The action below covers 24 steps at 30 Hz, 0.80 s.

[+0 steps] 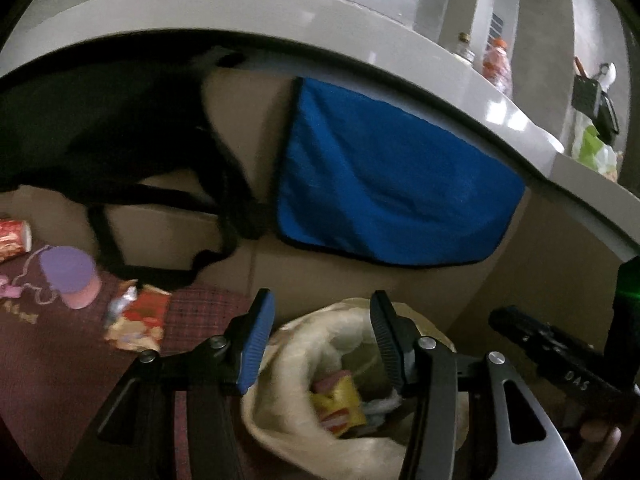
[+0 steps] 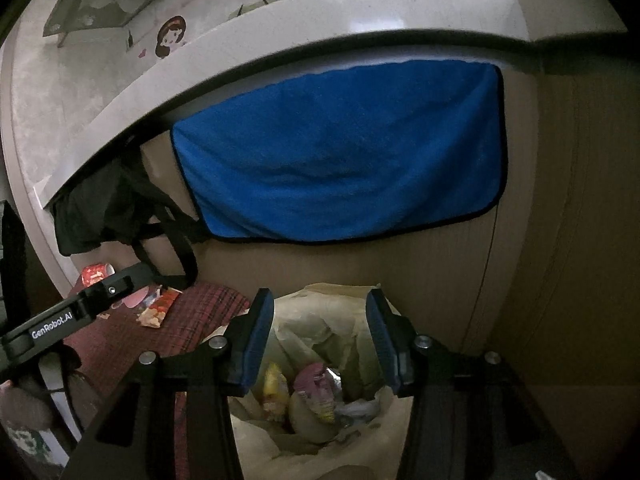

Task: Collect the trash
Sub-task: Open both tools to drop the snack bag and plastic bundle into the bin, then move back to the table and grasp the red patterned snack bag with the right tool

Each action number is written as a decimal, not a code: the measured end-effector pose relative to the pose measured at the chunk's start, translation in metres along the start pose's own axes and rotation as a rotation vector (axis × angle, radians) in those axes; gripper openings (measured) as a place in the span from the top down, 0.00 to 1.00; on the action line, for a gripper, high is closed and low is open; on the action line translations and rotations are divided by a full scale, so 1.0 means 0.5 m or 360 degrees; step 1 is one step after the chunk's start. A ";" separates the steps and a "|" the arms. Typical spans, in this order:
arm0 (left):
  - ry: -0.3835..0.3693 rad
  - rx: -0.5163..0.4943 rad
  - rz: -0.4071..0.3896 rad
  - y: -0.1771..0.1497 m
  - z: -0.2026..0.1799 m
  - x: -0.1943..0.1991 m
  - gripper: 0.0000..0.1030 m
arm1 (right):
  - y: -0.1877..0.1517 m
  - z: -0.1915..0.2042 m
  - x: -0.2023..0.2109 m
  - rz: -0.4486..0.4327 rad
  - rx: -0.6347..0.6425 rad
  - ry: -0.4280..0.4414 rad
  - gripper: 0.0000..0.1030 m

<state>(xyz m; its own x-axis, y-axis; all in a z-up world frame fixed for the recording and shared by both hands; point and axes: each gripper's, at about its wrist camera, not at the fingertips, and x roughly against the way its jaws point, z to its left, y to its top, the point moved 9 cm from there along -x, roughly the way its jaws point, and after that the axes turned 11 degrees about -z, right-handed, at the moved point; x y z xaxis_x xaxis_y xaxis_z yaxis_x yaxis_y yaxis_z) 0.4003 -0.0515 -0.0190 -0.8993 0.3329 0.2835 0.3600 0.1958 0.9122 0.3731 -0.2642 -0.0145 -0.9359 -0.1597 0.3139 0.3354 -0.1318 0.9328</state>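
While poised over trash bag [image 2: 320,432] for dropping: both hand-held grippers, left [image 1: 320,344] and right [image 2: 320,344], released, empty; red wrapper [image 1: 138,318] left of bag, uncollected.

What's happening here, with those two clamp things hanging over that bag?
A person is tidying up rubbish with a hand-held gripper in each hand. Both the left gripper and the right gripper are over an open pale plastic bag on the floor, jaws open and empty. The bag already holds snack wrappers. More litter waits on the red mat to the left: a red and yellow wrapper, a purple-lidded cup and a red paper cup.
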 end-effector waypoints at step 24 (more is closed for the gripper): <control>0.0493 0.0403 -0.0168 0.050 0.713 0.316 0.51 | -0.095 0.576 -0.186 0.0227 0.0209 0.0516 0.56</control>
<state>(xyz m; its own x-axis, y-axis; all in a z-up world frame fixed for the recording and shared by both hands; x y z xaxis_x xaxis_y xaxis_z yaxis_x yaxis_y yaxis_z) 0.3558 0.3348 -0.0569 -0.9528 0.0130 0.3034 0.2769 0.4477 0.8502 0.4134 0.0387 -0.0371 -0.7910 -0.4716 0.3898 0.4236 0.0376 0.9051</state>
